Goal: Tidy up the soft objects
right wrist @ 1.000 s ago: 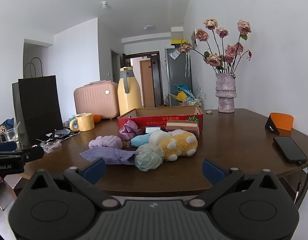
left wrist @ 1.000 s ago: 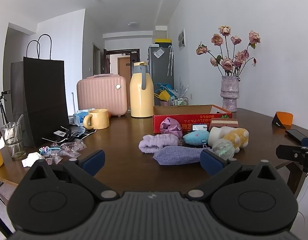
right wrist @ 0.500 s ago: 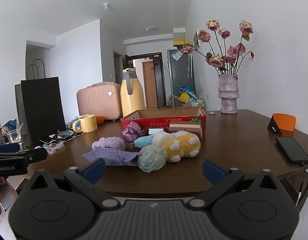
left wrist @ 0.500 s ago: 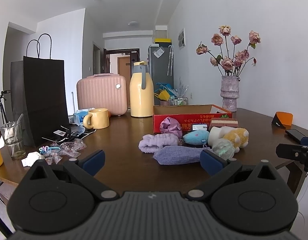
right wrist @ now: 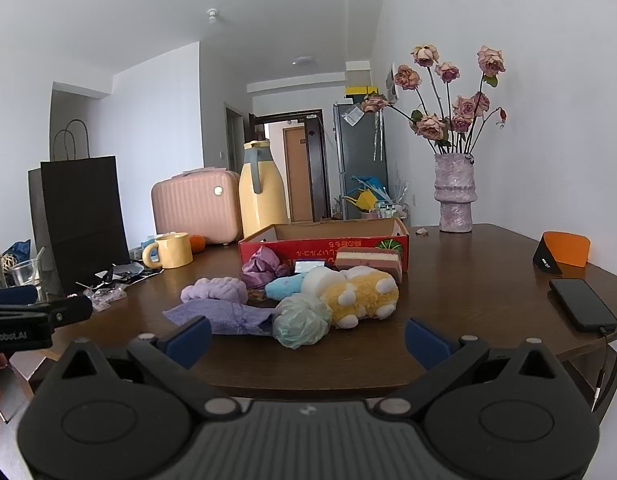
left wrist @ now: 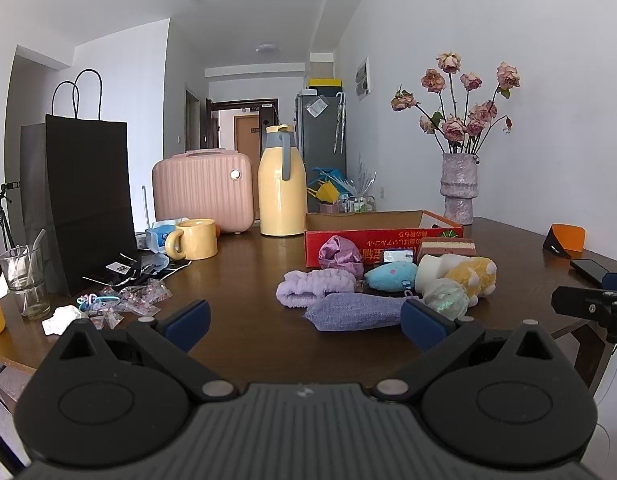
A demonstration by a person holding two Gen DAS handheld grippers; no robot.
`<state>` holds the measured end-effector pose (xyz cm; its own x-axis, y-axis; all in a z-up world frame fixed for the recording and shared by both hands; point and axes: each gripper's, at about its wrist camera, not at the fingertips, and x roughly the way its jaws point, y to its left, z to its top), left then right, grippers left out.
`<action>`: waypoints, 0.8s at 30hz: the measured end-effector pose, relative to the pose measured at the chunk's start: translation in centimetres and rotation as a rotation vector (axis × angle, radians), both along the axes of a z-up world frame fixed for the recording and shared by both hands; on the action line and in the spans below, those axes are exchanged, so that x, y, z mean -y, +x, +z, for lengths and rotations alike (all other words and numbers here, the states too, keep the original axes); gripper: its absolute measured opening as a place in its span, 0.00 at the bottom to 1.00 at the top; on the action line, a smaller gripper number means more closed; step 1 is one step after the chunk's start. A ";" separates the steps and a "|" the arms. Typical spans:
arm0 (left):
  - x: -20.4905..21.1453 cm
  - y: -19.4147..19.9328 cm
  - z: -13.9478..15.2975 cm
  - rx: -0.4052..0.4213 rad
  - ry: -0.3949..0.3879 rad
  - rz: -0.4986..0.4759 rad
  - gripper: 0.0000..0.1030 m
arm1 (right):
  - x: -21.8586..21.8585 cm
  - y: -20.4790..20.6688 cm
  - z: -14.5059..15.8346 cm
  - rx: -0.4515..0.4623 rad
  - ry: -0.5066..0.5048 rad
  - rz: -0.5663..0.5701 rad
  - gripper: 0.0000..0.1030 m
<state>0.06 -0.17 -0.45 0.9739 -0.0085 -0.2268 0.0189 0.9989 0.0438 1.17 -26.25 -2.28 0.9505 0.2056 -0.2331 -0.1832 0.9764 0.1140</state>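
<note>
Both tongs spread wide, empty: left tongs (left wrist: pixel 304 322), right tongs (right wrist: pixel 306 338). Soft pile on table (right wrist: pixel 468 300) just before red box (right wrist: pixel 324 246). Mesh puff (right wrist: pixel 302 320) dead ahead of right tongs, nearest. Purple pouch (left wrist: pixel 354 312) lies crosswise before left.

A lived-in home: a dark wooden worktop (left wrist: pixel 244 280) carries a mottled purple vase of dried pink roses (right wrist: pixel 454 196), a yellow ceramic mug (left wrist: pixel 196 239) and a tall yellow thermos jug (left wrist: pixel 282 192). Behind stand a ribbed pink suitcase (left wrist: pixel 204 192), a grey refrigerator (left wrist: pixel 320 144) and a brown hallway door (left wrist: pixel 247 136).
</note>
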 end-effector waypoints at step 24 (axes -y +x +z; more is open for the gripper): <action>-2.3 12.1 -1.1 -0.149 -0.138 -0.037 0.80 | -4.1 10.9 -0.1 -0.105 0.030 0.174 0.78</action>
